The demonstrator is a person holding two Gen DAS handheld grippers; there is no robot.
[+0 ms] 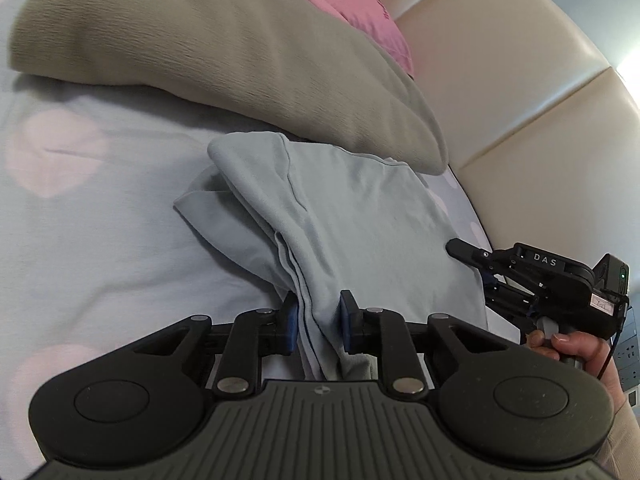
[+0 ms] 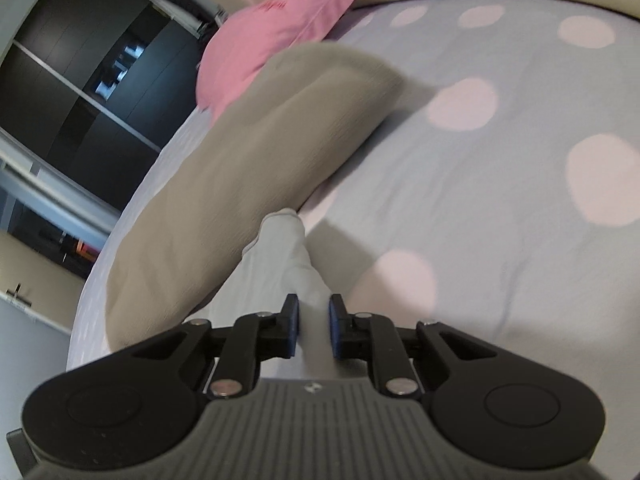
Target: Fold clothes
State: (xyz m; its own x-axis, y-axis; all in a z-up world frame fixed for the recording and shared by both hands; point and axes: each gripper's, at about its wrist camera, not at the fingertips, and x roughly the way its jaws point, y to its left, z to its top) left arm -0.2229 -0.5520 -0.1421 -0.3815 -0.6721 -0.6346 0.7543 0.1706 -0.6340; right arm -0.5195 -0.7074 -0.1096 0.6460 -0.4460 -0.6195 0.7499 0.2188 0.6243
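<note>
I have the left gripper [image 1: 318, 320] clamped on a bunched edge of the light blue shirt [image 1: 360, 216] — cloth pinched between its pads. The right gripper [image 2: 314, 326] is nearly closed on another part of that shirt, its jaws tight on the fabric. The shirt lies half-folded on the dotted bed sheet [image 1: 100, 216], just beside the beige garment [image 1: 224, 56], pink pillow [image 2: 272, 36] behind.
</note>
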